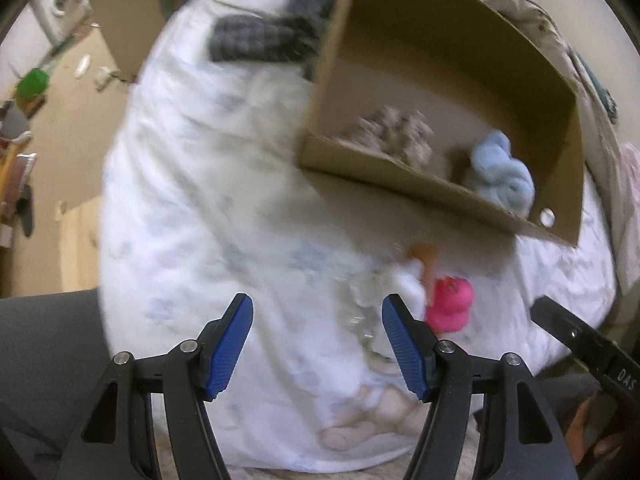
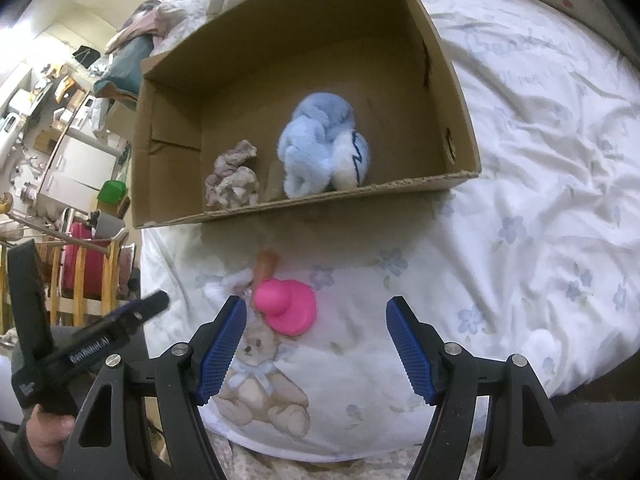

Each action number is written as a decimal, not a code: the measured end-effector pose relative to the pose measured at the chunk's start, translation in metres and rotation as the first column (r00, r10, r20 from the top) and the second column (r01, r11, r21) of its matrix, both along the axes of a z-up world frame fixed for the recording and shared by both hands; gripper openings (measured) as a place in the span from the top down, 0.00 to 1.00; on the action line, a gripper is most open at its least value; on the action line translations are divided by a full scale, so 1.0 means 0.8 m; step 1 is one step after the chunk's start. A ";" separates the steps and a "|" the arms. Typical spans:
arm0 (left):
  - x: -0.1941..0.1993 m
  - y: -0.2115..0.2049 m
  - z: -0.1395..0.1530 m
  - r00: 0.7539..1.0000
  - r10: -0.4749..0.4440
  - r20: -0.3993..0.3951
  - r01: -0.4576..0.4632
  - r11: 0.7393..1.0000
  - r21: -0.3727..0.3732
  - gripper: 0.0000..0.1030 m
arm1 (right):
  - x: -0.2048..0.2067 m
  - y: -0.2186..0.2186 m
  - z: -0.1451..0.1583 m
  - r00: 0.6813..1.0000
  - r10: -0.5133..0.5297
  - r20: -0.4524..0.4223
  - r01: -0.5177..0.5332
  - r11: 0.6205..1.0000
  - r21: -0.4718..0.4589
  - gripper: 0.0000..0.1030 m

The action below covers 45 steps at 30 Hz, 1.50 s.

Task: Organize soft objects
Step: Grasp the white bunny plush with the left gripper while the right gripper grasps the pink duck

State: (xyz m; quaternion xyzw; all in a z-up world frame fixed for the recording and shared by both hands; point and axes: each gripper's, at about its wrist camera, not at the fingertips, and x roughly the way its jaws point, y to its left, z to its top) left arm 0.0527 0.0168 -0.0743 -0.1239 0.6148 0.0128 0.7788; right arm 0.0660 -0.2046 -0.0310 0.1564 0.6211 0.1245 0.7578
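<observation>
A pink rubber duck [image 2: 287, 307] lies on the white flowered bedspread [image 2: 520, 208], just in front of an open cardboard box [image 2: 460, 120]. Inside the box sit a light-blue plush toy [image 2: 320, 148] and a grey-beige crumpled soft toy [image 2: 232, 180]. My right gripper [image 2: 316, 344] is open above the bedspread, with the duck just beyond its left finger. My left gripper [image 1: 318, 344] is open too, over bare bedspread; the duck [image 1: 450, 306] lies just past its right finger. An orange-and-white thing [image 2: 266, 266] lies half behind the duck. The left wrist view is blurred.
Dark plaid and grey cloth items [image 1: 260, 36] lie on the bed to the left of the box [image 1: 400, 172]. A teddy bear print [image 2: 260, 384] is on the bedspread near me. Cluttered shelves, a wooden rack and a green container [image 2: 112, 192] stand beyond the bed's left edge.
</observation>
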 end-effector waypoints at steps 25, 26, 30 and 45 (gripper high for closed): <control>0.012 -0.029 0.027 0.992 -0.101 0.079 0.104 0.994 -0.032 0.77 | 0.004 -0.013 -0.007 0.999 -0.014 -0.035 0.015 0.999 0.031 0.26; 0.009 -0.021 0.034 0.993 -0.089 0.082 0.091 0.996 -0.021 0.77 | 0.004 -0.013 -0.009 0.999 -0.017 -0.043 0.019 0.999 0.040 0.26; 0.000 0.003 0.043 0.996 -0.055 0.068 0.056 0.998 -0.013 0.77 | 0.008 -0.010 -0.025 0.994 -0.032 -0.101 0.044 0.992 0.117 0.26; -0.001 0.003 0.039 0.996 -0.047 0.074 0.050 0.998 -0.044 0.77 | 0.016 0.084 -0.069 0.972 0.194 -0.135 -0.206 0.975 -0.083 0.45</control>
